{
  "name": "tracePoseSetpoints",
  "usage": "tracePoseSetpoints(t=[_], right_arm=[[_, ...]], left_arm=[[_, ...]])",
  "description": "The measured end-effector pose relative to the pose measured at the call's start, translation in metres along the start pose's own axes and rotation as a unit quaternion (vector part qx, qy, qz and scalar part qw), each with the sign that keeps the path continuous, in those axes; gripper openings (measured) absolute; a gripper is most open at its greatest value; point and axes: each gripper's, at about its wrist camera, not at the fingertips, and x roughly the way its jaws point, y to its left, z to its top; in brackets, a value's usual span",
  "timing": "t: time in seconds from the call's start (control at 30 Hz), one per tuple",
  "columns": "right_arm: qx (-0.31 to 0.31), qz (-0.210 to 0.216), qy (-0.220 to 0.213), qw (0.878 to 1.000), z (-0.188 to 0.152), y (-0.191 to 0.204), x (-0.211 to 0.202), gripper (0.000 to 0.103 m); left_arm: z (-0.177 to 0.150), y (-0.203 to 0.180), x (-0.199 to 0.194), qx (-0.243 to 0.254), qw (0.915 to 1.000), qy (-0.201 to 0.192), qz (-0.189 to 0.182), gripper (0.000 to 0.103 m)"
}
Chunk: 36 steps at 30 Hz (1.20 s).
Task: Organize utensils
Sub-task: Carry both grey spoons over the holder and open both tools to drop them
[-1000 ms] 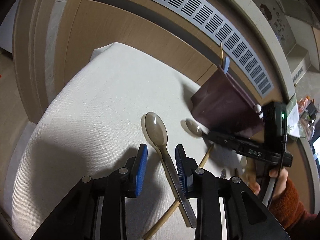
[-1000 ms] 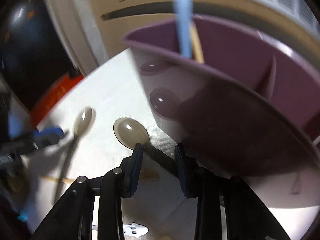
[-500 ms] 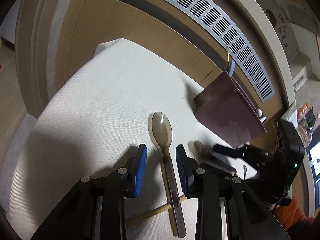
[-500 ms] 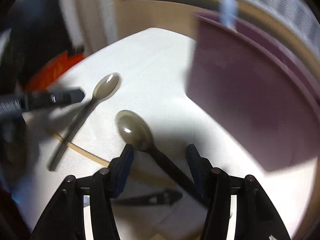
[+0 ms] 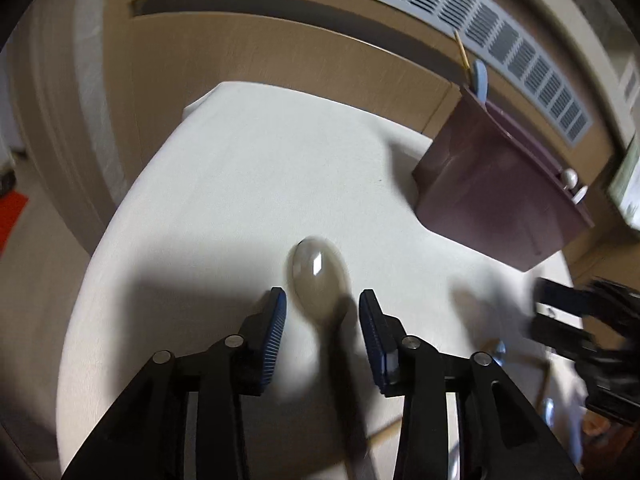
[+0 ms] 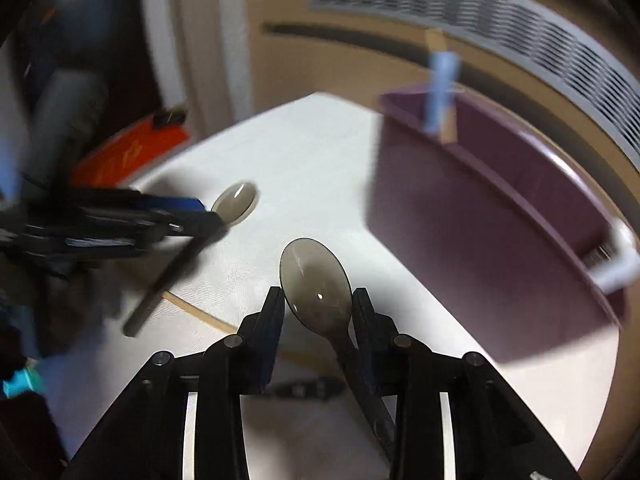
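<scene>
Opening at this moment, the left hand-held gripper [image 5: 322, 320] has its jaws wide on either side of a translucent grey spoon [image 5: 318, 276] that lies on the white worktop [image 5: 240, 184]. The bowl sits just ahead of the blue pads [image 5: 274, 330] and the dark handle runs back between them; neither pad appears to press on it. A second ago the jaws stood narrower and the spoon's neck lay between them with a wooden chopstick crossing under the handle; now the view sits nearer the bowl, blurred by motion. Judged from that, this spoon is being lined up for a grip and is not yet held.

Further right, the purple utensil holder [image 5: 496, 200] stands near the back edge of the worktop, with a blue handle [image 5: 480, 80] and a thin wooden stick [image 5: 461, 50] already upright in its far corner.

On the right side, the right hand-held gripper [image 6: 318, 312] is closing, with a second grey spoon [image 6: 316, 284] between its fingers. The neck runs down against the right finger, and the bowl seems to stand off the worktop, which suggests it is carried. Half a second ago that spoon lay flat with the jaws wide around it. The holder rises just beyond to the right, so I judge the next step for this spoon is a drop into a compartment.
</scene>
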Motion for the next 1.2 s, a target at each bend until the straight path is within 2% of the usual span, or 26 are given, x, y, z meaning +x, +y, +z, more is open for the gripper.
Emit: tracePoseSetpoints(t=[0.07,0.2,0.27,0.4,0.5,0.53,0.6,0.67,0.77,0.9,0.97,1.13,1.2], right_arm=[[0.019,-0.012,-0.015,1.0,-0.006,-0.005,-0.016,0.031],[0.041,-0.066,-0.052,0.996,-0.019,-0.01,-0.039,0.03],[0.052,-0.081,-0.07,0.993,-0.025,-0.014,-0.051,0.029],[0.073,-0.092,-0.093,0.989,-0.045,-0.021,-0.077,0.029],[0.084,-0.1,-0.107,0.986,-0.051,-0.019,-0.09,0.029],[0.089,-0.103,-0.11,0.985,-0.049,-0.021,-0.092,0.029],[0.102,-0.106,-0.118,0.982,-0.047,-0.026,-0.092,0.029],[0.114,-0.109,-0.125,0.98,-0.052,-0.028,-0.103,0.029],[0.131,-0.109,-0.136,0.976,-0.054,-0.031,-0.115,0.029],[0.143,-0.118,-0.146,0.972,-0.056,-0.033,-0.131,0.029],[0.148,-0.12,-0.153,0.97,-0.056,-0.033,-0.137,0.029],[0.167,-0.136,-0.172,0.961,-0.054,-0.035,-0.148,0.029],[0.182,-0.137,-0.189,0.955,-0.05,-0.04,-0.158,0.029]], left_arm=[[0.005,-0.013,0.008,0.023,0.9996,0.006,0.016,0.046],[0.009,-0.037,0.023,0.072,0.9938,0.012,0.083,0.046],[0.009,-0.04,0.025,0.075,0.9926,0.014,0.094,0.046],[0.012,-0.032,0.024,0.058,0.9951,0.025,0.076,0.047],[0.013,-0.029,0.023,0.066,0.995,0.029,0.07,0.046],[0.013,-0.029,0.022,0.063,0.9952,0.025,0.071,0.035],[0.011,-0.026,0.015,0.054,0.9969,0.014,0.056,0.033],[0.006,-0.028,-0.005,0.047,0.9985,-0.016,0.025,0.033],[-0.005,-0.041,-0.051,0.069,0.9939,-0.086,-0.002,0.033],[-0.014,-0.055,-0.091,0.085,0.987,-0.133,-0.028,0.033],[-0.015,-0.062,-0.102,0.092,0.9846,-0.144,-0.036,0.033],[-0.003,-0.078,-0.127,0.101,0.9745,-0.193,-0.054,0.033],[0.016,-0.091,-0.148,0.107,0.9652,-0.227,-0.074,0.033]])
